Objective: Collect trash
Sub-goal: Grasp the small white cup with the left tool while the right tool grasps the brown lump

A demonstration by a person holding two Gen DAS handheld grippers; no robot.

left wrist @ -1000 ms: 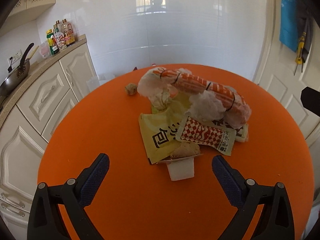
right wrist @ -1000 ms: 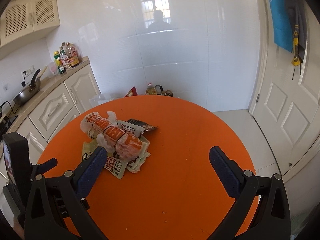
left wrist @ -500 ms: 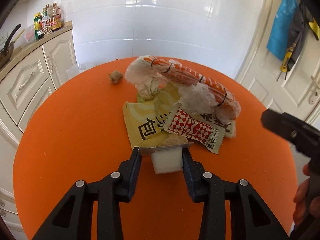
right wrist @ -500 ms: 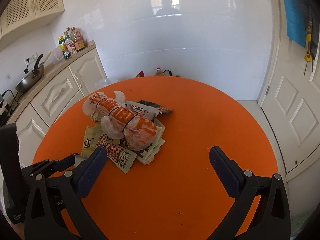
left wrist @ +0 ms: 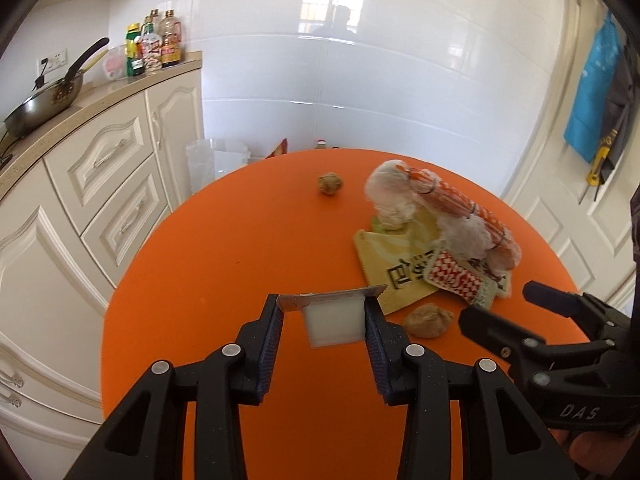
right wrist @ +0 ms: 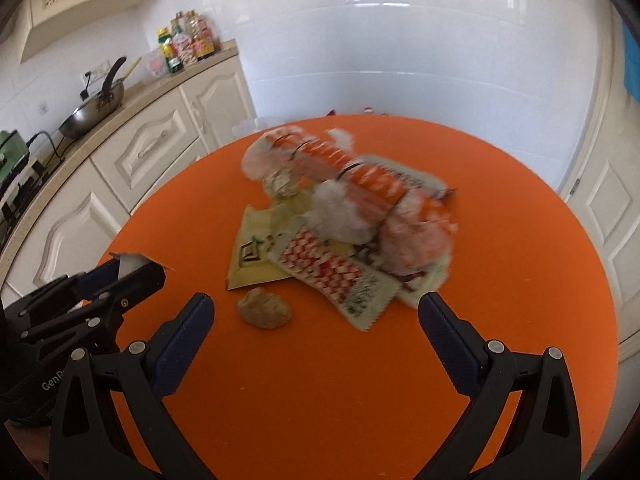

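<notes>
In the left wrist view, the left gripper (left wrist: 324,322) fills the lower middle of the frame, its jaws clenched on a small white cup (left wrist: 335,323) whose peeled foil lid juts out along the top; the cup is held above the orange worktop (left wrist: 224,264). Just right of the cup a crumpled brown wad (left wrist: 427,320) lies on the worktop, and above it, in the right half of the frame, sits the trash pile: a yellow wrapper (left wrist: 394,264) with a red-and-white checked packet (left wrist: 454,279) overlapping it, and on top a long orange-and-white bag (left wrist: 448,204) stuffed with white tissue. A second brown wad (left wrist: 330,183) lies apart from the pile, toward the upper middle. The right gripper (left wrist: 516,320) enters from the lower right edge, near the first wad. Cream cabinets (left wrist: 100,184), a wok (left wrist: 40,100) and bottles (left wrist: 154,42) occupy the upper left. In the right wrist view, somewhat blurred, the right gripper (right wrist: 316,318) has its jaws released and wide apart at the bottom of the frame, above bare orange worktop (right wrist: 520,240); the brown wad (right wrist: 264,307) sits just above and between them, nearer the left finger, touching neither. The pile, with the yellow wrapper (right wrist: 256,252), checked packet (right wrist: 332,268) and orange-and-white bag (right wrist: 360,184), is in the centre. At the left edge the left gripper (right wrist: 120,276) holds the white cup (right wrist: 128,266).
</notes>
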